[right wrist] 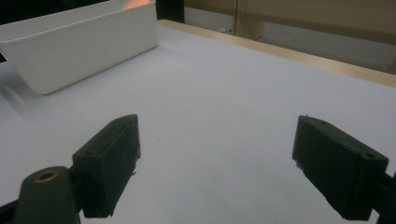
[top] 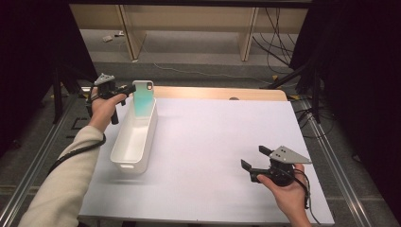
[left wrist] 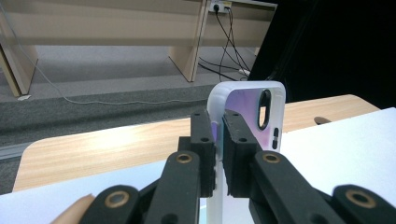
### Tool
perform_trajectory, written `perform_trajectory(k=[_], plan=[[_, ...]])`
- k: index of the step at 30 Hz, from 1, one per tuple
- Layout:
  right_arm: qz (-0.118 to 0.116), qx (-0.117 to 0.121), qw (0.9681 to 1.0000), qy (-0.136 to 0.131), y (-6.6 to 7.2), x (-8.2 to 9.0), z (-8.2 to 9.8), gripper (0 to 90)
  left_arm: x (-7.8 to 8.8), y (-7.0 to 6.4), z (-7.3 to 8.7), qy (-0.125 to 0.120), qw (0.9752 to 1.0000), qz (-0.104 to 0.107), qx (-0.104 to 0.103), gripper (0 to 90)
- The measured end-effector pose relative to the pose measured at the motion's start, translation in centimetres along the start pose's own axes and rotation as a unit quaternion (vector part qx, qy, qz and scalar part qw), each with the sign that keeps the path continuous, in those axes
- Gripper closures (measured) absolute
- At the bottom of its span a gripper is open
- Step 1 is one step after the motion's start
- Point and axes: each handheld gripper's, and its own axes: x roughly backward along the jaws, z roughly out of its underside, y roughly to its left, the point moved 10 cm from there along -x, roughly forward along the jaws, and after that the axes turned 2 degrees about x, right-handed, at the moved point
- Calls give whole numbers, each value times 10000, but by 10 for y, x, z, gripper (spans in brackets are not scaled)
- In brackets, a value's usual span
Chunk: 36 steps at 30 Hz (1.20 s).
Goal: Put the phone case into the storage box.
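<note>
A phone case (top: pixel 143 97), white-rimmed with a teal-to-purple sheen and a camera cutout, hangs upright over the far end of a long white bin (top: pixel 150 133). My left gripper (top: pixel 128 90) is shut on the case's left edge. In the left gripper view its two black jaws (left wrist: pixel 218 122) pinch the case (left wrist: pixel 264 109) by its side rim. My right gripper (top: pixel 254 157) hovers low over the front right of the white table top, open, with nothing between its fingers (right wrist: pixel 217 140). The bin (right wrist: pixel 84 46) lies far off to its left.
The white mat (top: pixel 213 137) covers the table, and a wooden strip (top: pixel 217 92) shows along its far edge. Metal rails run along both sides. Beyond the table are wooden shelf legs and cables on the floor (top: pixel 274 42).
</note>
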Motion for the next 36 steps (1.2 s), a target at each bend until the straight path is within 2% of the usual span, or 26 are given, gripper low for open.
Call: perform_trajectory(k=[4,5,6,14,36], plan=[[-45,-41,10000,-48,1,-1,-1,164,0,2,1,7,10000,-21,7,836],[-5,5,9999,131,0,2,2,163,0,2,2,9,10000,-20,6,836],[-5,-3,10000,33,0,0,1,164,0,2,2,16,10000,-32,21,836],[-61,-36,10000,-39,2,-2,0,163,-1,5,5,29,10000,-57,28,835],[-47,-41,10000,45,2,-1,1,164,-2,7,12,76,9999,-75,14,833]])
